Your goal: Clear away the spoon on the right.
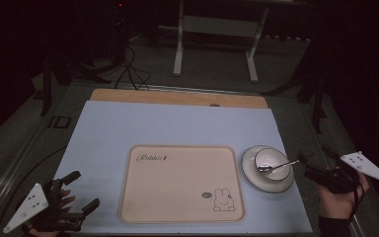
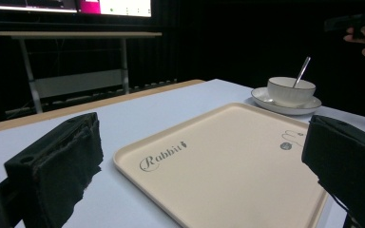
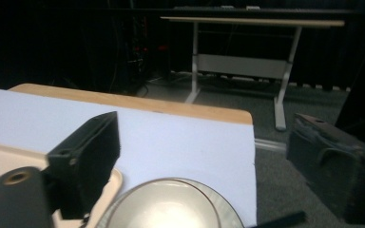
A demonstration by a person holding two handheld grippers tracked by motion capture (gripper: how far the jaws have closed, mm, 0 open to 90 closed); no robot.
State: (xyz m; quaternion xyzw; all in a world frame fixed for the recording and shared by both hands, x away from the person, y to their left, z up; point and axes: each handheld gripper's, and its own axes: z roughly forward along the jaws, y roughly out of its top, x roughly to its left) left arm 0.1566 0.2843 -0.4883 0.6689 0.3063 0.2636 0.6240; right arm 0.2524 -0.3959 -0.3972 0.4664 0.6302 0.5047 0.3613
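L gripper (image 1: 82, 192) gaped wide left of tray (image 1: 177, 197), empty; R gripper (image 1: 317, 159) wide open right of bowl (image 1: 272, 161), touching nothing.

The room is dark, its walls lost in black, with the light falling mainly on the near table (image 1: 103, 96), whose wooden top shows as a strip at the far edge of a pale blue-white sheet (image 1: 177, 126). Beyond it, on a grey floor (image 1: 212, 74), stands a white-legged desk (image 3: 252, 21) with a light wooden top. Black cables (image 1: 131, 69) trail across the floor at far left.
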